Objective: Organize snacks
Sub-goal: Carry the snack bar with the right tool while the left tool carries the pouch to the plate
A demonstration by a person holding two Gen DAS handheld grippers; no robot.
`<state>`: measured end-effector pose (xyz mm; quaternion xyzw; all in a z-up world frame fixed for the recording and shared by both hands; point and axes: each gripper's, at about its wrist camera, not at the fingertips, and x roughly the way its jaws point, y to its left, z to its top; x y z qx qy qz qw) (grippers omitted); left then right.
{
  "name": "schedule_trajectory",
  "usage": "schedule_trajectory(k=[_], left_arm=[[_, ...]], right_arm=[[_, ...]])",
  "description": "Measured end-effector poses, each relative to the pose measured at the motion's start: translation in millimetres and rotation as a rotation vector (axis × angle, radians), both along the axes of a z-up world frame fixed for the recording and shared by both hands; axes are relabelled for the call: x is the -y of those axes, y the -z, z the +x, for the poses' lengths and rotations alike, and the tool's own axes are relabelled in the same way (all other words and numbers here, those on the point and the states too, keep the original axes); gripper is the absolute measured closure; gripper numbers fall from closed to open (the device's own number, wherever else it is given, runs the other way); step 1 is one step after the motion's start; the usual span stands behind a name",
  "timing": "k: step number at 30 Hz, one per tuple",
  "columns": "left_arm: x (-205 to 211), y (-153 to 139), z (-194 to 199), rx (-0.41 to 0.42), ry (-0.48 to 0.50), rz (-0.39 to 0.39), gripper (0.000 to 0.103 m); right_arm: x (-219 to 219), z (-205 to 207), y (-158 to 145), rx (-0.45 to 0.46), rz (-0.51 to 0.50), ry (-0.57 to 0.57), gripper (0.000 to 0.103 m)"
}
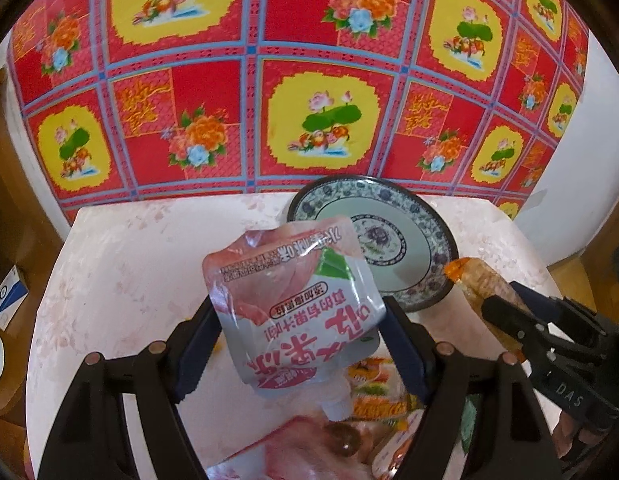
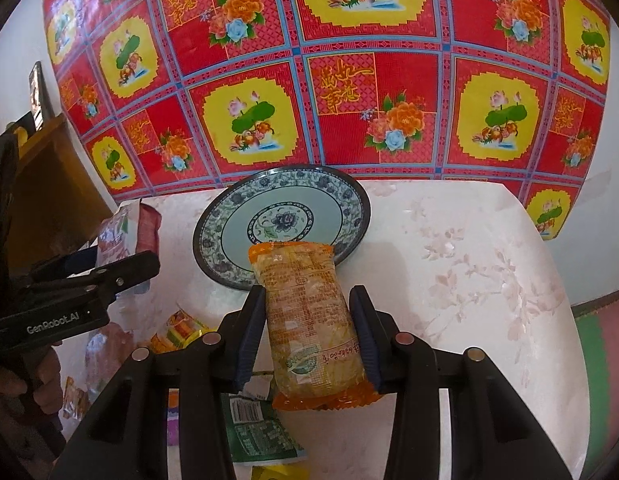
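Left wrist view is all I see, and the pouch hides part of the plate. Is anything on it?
Observer: Nothing lies on the plate; the orange packet held in the right tool overlaps its near rim.
Operator: Is it gripped squarely?
Observer: Yes, both pads press its long sides.
Operator: What's under it?
Observer: A green packet with a barcode lies on the table.

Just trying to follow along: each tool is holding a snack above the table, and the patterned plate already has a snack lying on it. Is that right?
Not quite. The plate has nothing lying on it; the right wrist view shows its painted centre bare. The rest holds: the left tool grips a pink jelly pouch and the right tool grips an orange snack pack, both above the table.
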<state>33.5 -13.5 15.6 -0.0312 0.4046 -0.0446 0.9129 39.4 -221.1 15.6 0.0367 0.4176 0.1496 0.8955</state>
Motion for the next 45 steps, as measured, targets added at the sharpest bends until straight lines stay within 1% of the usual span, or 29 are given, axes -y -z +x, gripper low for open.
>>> schedule_trajectory(k=[6,17,30,39,43,45], left_arm=[[5.1,-1.3,7.6,0.006,0.017,0.000,0.022],[14.5,-5.5,24.4,0.023,0.040,0.010,0.022],[27.7,1.7,59.8,0.028,0.067,0.037,0.022],[26.9,12.7,89.0,-0.031,0.073,0.004,0.022],[28.8,18.7,97.9,-0.074,0.071,0.005,0.022],[28.6,22.4,103.0,-0.098,0.069,-0.006,0.022]], right_arm=[[-0.6,7.2,0.1,-0.009,0.007,0.007,0.060],[-6.3,20.4,0.4,-0.011,-0.018,0.007,0.059],[-11.0,37.0,5.5,-0.009,-0.028,0.001,0.059],[-15.3,52.6,10.1,-0.015,-0.032,-0.003,0.059],[-17.1,56.9,12.3,-0.020,-0.033,-0.009,0.059],[-17.7,58.8,13.0,-0.022,-0.033,-0.010,0.059]])
